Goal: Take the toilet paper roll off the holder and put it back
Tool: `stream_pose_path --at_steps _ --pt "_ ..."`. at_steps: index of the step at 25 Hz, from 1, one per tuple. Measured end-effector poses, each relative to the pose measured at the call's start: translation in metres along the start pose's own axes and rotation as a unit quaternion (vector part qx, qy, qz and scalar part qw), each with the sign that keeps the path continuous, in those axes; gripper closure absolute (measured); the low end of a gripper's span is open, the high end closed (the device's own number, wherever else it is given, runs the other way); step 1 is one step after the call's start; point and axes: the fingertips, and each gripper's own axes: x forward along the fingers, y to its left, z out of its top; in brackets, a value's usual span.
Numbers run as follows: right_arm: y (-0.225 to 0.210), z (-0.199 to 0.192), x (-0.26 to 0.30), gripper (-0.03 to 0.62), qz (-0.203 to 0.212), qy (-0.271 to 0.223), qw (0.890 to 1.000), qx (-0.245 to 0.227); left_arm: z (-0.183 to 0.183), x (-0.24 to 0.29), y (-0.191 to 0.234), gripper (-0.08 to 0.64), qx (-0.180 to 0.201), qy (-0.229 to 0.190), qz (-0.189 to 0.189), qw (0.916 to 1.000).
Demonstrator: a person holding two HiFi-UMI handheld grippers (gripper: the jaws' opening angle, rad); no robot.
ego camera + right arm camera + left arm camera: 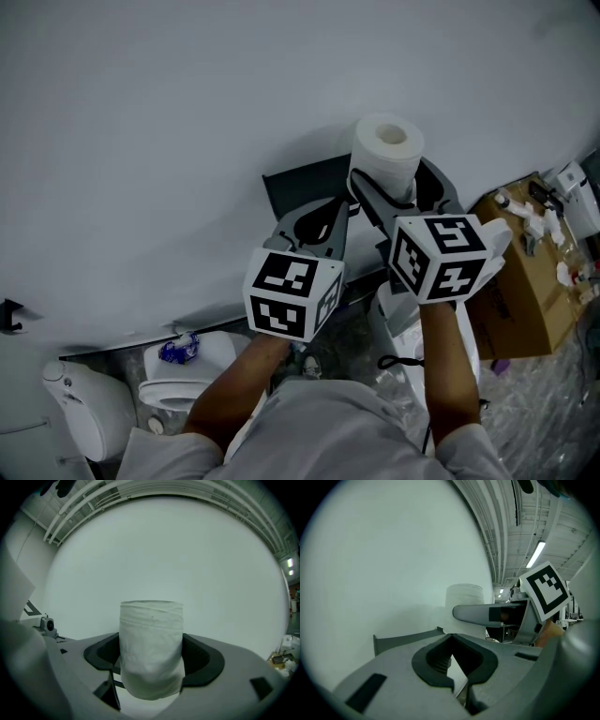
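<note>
The head view looked steeply down; each gripper view faced the wall point(164, 545) closely along its jaws; all three shared the toilet paper roll point(384, 155).

Dim, flat, grey-blue light, soft shadows; ceiling strip lamp point(536, 554) glows; gripper views fisheye-bent, black-vignetted corners.

The toilet paper roll point(386, 150) stands upright between the jaws of the right gripper point(398, 192), close in front of the wall point(187, 112). The left gripper point(323, 223) sits just to its left and a little nearer the person, jaws together with nothing between them. Far below, at the lower left, a toilet point(89, 408) stands against the wall, with a small packet point(178, 350) lying on it. To the right, a cardboard box point(520, 291) rests on the floor, small items on its top.
</note>
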Motion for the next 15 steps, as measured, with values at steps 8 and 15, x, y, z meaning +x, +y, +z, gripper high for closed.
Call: stream_pose_path --at_steps 8,15 --pt "-0.027 -0.011 -0.018 0.190 -0.034 0.008 0.999 0.000 -0.004 0.023 -0.025 0.557 0.001 0.007 -0.036 0.9993" --pt "-0.053 -0.025 -0.036 0.190 -0.070 0.015 0.997 0.002 -0.007 0.043 -0.045 0.557 -0.001 0.007 -0.059 0.9982"
